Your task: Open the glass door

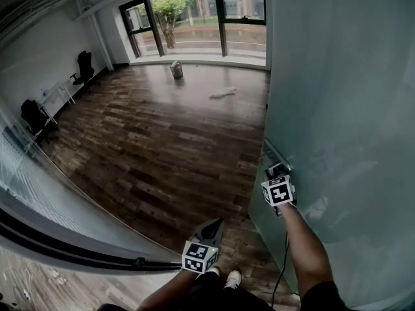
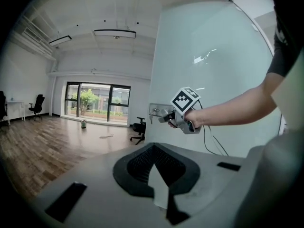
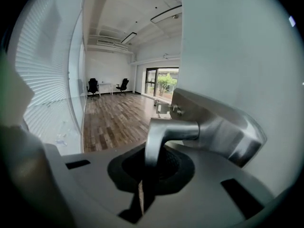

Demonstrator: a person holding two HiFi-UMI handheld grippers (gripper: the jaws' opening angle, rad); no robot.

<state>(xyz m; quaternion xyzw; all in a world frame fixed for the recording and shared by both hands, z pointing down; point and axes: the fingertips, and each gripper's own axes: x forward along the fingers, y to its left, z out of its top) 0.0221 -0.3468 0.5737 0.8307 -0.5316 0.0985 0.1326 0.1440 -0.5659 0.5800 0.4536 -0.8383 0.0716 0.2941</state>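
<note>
The frosted glass door (image 1: 337,109) stands swung open at the right, and the room shows past its edge. Its metal lever handle (image 3: 166,129) on a steel lock plate (image 3: 223,127) runs down between the jaws of my right gripper (image 3: 144,177), which is shut on it. The head view shows that right gripper (image 1: 276,170) at the door's edge, and the left gripper view shows it (image 2: 166,117) at the lock plate (image 2: 156,111). My left gripper (image 1: 216,225) hangs lower and to the left, pointing into the room. Its jaws (image 2: 153,148) meet in a point with nothing between them.
A wood floor (image 1: 162,148) runs to big windows (image 1: 194,18). A small bucket (image 1: 176,70) and a white rag (image 1: 222,92) lie on it. Black office chairs (image 1: 84,67) stand at the left wall. A glass wall with blinds (image 1: 39,193) and a black frame (image 1: 71,254) lie at the lower left.
</note>
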